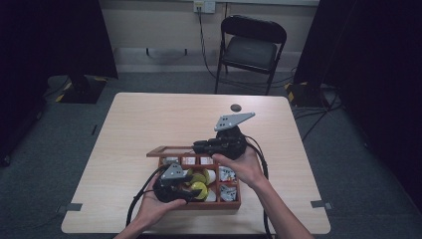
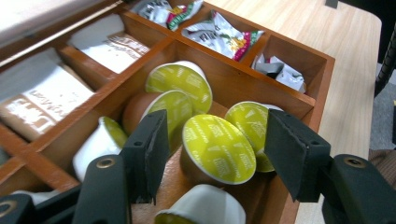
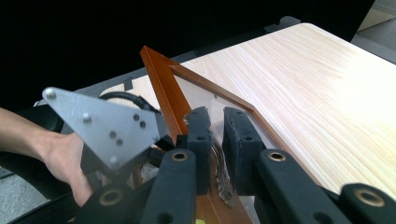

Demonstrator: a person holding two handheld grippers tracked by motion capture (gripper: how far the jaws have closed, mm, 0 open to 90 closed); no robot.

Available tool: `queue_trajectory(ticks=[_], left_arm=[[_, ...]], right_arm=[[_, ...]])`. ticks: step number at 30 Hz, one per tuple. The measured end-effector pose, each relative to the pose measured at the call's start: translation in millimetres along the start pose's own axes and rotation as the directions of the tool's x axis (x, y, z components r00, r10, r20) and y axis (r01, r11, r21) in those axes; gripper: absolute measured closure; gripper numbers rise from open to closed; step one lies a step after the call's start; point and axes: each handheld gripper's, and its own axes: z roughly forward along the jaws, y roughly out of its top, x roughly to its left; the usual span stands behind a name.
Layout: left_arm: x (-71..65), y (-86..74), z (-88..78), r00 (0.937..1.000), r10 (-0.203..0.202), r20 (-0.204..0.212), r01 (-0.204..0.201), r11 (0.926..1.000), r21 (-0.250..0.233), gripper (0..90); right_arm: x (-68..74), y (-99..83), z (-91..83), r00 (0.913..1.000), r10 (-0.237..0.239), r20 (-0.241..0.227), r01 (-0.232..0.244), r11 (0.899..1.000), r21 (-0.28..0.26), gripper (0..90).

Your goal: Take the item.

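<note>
Wooden box (image 1: 238,199) on desk (image 1: 149,119): left claw (image 2: 212,154) clenched on a green-lidded capsule (image 2: 218,149); right claw (image 3: 217,135) clamps the glass lid (image 3: 161,81), propped open.

So the right gripper (image 3: 215,140) comes up from 6 o'clock with its two black jaws nearly together, clamped on the wooden-framed lid (image 3: 161,84) of the box, the glass pane pinched between the pads. The lid's corner points to 12. The light wood table (image 3: 317,84) fills 1 to 4 o'clock. At 9, the other gripper's grey plate (image 3: 105,128) and a hand (image 3: 63,158).
</note>
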Motion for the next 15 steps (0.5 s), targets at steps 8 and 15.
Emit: queue_trajectory(ticks=[8,15], left_arm=[[1.1,2.7,7.3,0.9996,-0.015,0.024,0.014,0.9989,0.044,43.2],[-0.2,5.2,13.7,0.9997,0.009,0.022,-0.012,0.9946,0.103,43.8]], right_arm=[[0.5,-0.4,0.1,1.0,0.002,0.001,-0.002,1.0,0.0,81.0],[0.9,-1.3,0.2,1.0,-0.002,-0.001,0.002,1.0,0.0,81.4]])
